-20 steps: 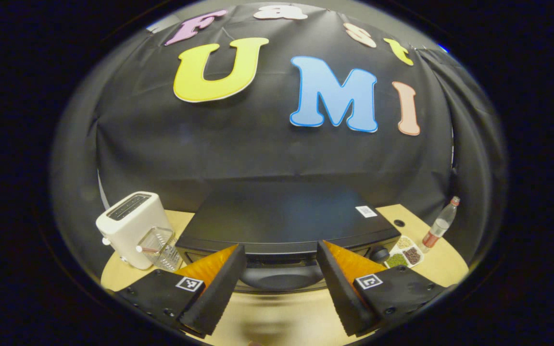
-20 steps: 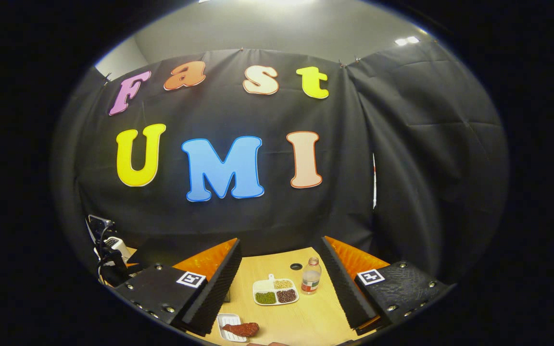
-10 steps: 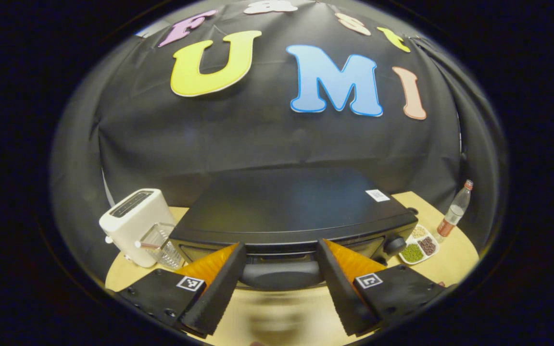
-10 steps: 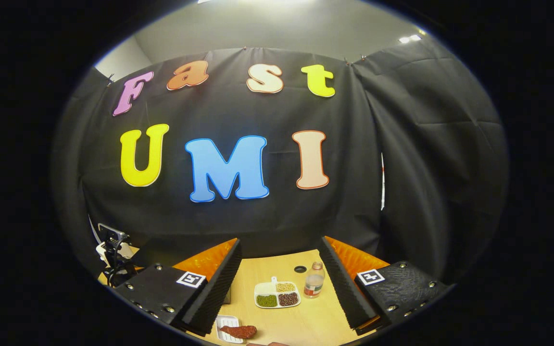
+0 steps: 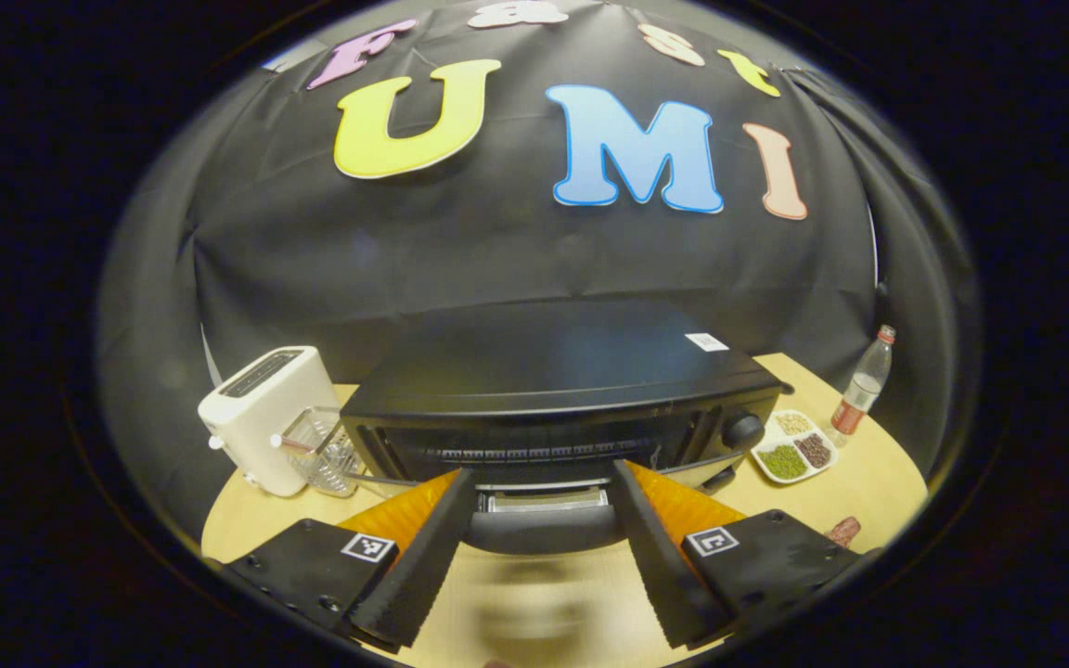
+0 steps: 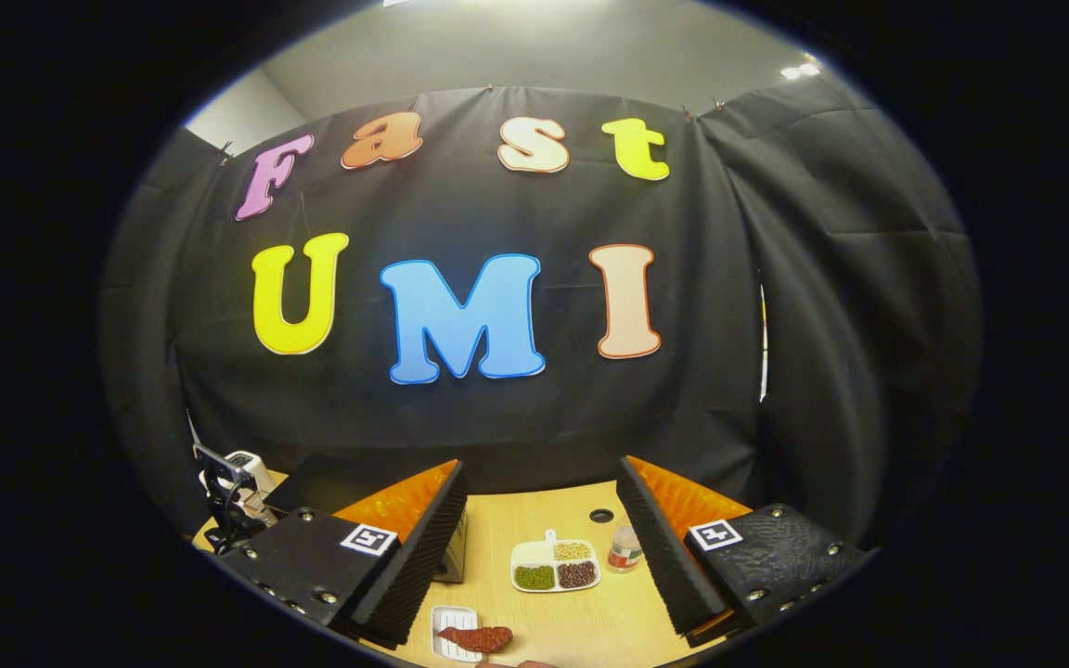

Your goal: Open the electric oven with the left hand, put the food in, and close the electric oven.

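The black electric oven (image 5: pixel 553 371) stands in the middle of the left gripper view. Its door is tipped partly open, so the rack inside (image 5: pixel 534 453) shows above the door's top edge. The rounded door handle (image 5: pixel 542 533) lies between the spread fingers of my left gripper (image 5: pixel 542 492), which is open around it. My right gripper (image 6: pixel 541 473) hangs open over the table with nothing between its fingers. The food, a reddish-brown piece (image 6: pixel 474 637), lies on a small white tray (image 6: pixel 448 617) below my right gripper. It also peeks in at the right as a reddish piece (image 5: pixel 843 531).
A white toaster (image 5: pixel 261 417) and a clear container (image 5: pixel 312 455) stand left of the oven. A divided plate of beans (image 5: pixel 794 450) (image 6: pixel 558 566) and a bottle (image 5: pixel 861 390) (image 6: pixel 625 549) sit to its right on the wooden table (image 5: pixel 534 612).
The oven door has gone from closed to partly open, with the left gripper at its handle, and the interior now shows. The right gripper has shifted only slightly.
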`<state>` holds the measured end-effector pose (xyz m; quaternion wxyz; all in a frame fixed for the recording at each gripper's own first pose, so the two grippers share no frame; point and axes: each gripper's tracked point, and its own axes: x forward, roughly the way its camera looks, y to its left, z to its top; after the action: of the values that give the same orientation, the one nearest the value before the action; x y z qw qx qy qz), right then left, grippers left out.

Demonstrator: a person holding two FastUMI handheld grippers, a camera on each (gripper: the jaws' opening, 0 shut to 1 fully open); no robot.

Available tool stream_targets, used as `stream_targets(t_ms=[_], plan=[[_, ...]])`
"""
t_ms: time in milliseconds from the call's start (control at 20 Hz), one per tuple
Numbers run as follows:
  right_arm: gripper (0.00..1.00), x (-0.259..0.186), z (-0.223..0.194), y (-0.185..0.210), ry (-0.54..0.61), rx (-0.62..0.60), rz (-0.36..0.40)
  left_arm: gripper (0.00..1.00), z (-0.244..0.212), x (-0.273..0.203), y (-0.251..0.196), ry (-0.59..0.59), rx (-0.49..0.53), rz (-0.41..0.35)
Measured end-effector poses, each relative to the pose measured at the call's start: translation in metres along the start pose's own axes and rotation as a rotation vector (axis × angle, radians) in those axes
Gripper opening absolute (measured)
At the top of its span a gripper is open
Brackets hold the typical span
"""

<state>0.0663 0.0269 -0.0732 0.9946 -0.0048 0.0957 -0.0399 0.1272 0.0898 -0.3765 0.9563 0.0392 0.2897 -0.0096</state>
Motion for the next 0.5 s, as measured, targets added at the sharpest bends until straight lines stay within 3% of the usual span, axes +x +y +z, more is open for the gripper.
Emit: stream_targets(t_ms=[200, 500], plan=[[0.99, -0.004, -0.004, 0.008, 0.008, -0.014, 0.025, 1.00, -0.017, -0.013, -0.002, 0.012, -0.012, -0.002], [0.99, -0.007, -0.010, 0.008, 0.017, -0.006, 0.041, 0.99, -0.046, -0.027, -0.006, 0.052, -0.009, 0.000]])
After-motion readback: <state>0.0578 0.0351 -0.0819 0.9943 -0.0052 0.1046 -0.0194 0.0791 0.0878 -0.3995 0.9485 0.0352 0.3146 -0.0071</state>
